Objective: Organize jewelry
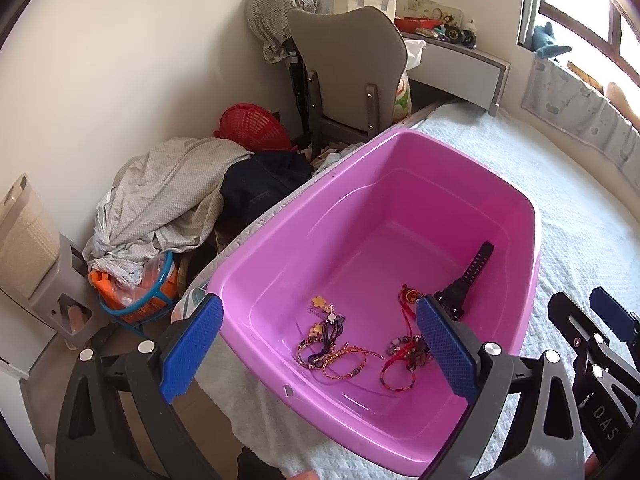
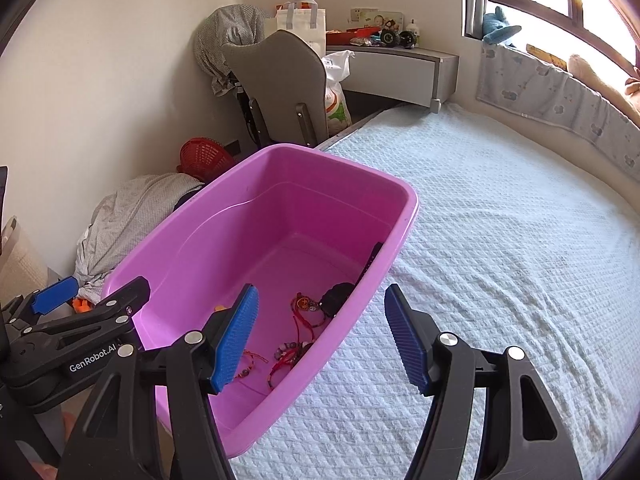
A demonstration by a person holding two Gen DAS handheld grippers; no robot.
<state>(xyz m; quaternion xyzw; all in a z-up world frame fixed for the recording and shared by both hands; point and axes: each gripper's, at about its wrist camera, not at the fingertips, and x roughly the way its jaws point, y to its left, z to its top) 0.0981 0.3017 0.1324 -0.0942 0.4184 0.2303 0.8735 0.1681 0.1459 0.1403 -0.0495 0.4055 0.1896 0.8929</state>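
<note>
Left tongs (image 1: 320,344) spread wide, blue pads far apart, nothing between them; they hang over the near left corner of the pink tub (image 1: 320,208), one pad outside the rim, the other above the tub's inside. Right tongs (image 2: 322,336) likewise wide open and holding nothing, straddling the tub's right wall: left pad over the inside, right pad over the bed (image 2: 500,240). Each pair shows at the edge of the other's camera view, so they sit close side by side. The jewelry lies loose on the tub floor at the near end. On the left, a tangle of braided bracelets (image 1: 332,354) with small flower charms. To its right, a heap of red cords and beads (image 1: 404,354), one red loop lying flat at the front. A red and gold charm (image 1: 409,295) sits just behind that heap. A black watch (image 1: 466,280) lies along the right wall, its strap running toward the far end. The rest of the tub floor is bare pink plastic. The tub sits at the left edge of the bed, on a pale blue quilted cover. Past it, on the floor, a pile of grey checked cloth (image 1: 160,200) and a red basket (image 1: 256,126); a grey chair (image 1: 348,72) stands at the far corner of the bed.
</note>
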